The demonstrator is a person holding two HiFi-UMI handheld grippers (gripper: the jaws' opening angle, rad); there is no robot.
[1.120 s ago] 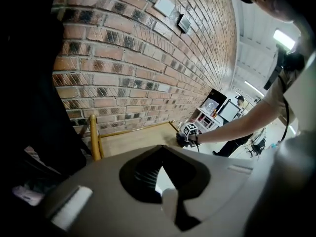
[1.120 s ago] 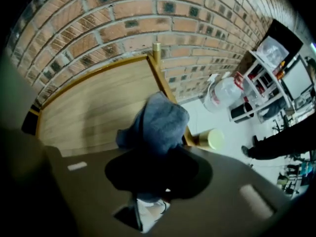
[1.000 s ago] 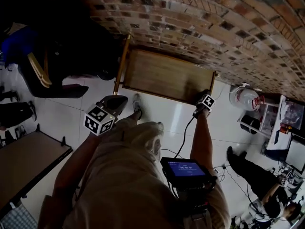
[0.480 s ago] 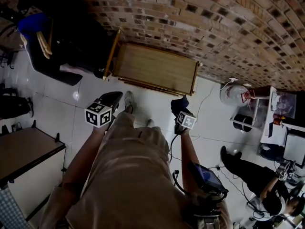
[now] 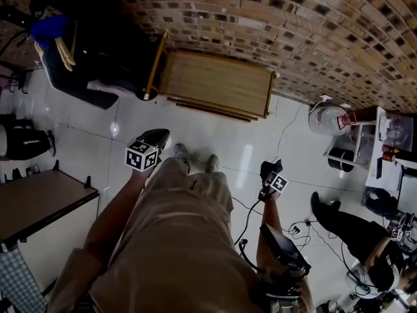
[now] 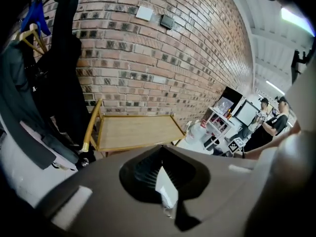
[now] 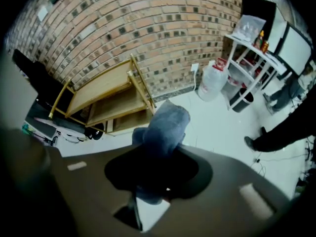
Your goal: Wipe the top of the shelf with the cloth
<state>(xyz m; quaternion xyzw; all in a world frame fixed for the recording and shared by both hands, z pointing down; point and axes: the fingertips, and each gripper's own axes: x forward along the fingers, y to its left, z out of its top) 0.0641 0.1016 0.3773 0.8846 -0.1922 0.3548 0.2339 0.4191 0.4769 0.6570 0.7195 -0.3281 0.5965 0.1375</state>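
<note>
In the head view, the wooden shelf is standing against the brick wall, its top lying bare, and the person is standing on the white floor in front of it. The left tongs are hovering in front of the shelf's left end, apart from it. The right tongs are hanging lower, in front of the shelf's right end and well away from it, with the dark blue cloth bunched at their tip. A water jug is sitting to the right of the shelf, and dark clothes are hanging to its left. In the left gripper view, the left tongs are pointing toward the shelf, with their jaws pressed together and nothing between them. The dark clothes are hanging just left of the shelf, and a white rack is standing off to its right. In the right gripper view, the right tongs are pinching the cloth, which is sticking up out of the jaws as a rolled blue bundle. The cloth is being held in the air in front of the shelf and is not touching it. This view is also showing the shelf's lower boards, with the water jug and the white rack standing to its right along the brick wall.
</note>
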